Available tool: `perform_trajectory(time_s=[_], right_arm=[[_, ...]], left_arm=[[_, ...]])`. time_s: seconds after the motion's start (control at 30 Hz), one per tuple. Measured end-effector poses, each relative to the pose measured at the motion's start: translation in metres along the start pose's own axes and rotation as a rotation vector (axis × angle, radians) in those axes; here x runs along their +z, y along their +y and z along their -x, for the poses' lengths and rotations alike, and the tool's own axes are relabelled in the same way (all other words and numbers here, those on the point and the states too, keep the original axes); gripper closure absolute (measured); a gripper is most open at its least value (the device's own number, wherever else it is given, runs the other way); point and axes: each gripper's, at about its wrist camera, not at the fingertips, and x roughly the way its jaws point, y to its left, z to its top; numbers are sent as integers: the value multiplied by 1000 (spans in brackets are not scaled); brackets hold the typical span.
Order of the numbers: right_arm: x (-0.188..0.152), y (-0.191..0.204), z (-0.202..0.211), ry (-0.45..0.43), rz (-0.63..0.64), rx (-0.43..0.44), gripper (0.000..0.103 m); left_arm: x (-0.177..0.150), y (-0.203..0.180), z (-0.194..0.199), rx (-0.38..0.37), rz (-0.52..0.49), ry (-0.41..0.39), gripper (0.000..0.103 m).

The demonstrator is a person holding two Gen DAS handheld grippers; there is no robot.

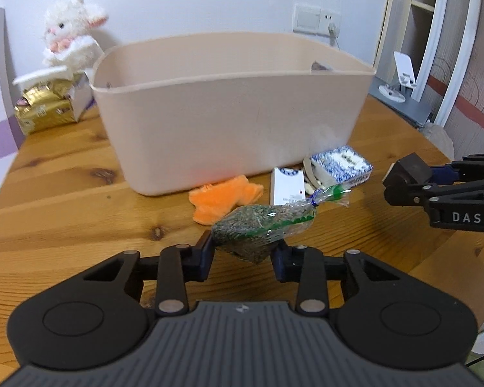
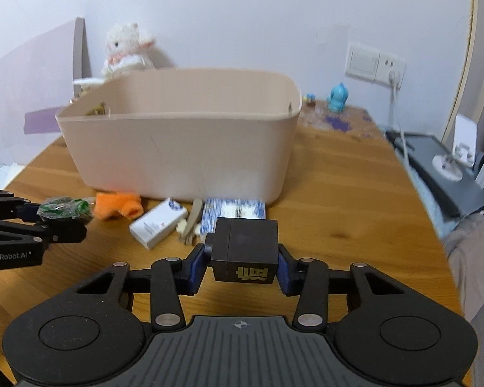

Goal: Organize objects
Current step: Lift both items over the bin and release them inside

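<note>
Seed bag (image 1: 261, 225) in left jaws, black box (image 2: 245, 248) in right, before bin (image 2: 184, 135).

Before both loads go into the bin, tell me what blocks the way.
Nothing visible does. The left gripper holds the green bag, the right gripper the black box; only the beige bin wall must be cleared.
</note>
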Motion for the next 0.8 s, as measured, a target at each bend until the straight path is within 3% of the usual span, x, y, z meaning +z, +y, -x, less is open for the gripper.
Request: perform_trajectory(time_s=[0.43,0.8], right_arm=[[48,-2,49,-190,37,-36,62],[96,-6,26,-250,37,-52,62]], left_arm=[[38,13,57,89,-12,-163,64],[84,24,44,145,-3,-220,64]])
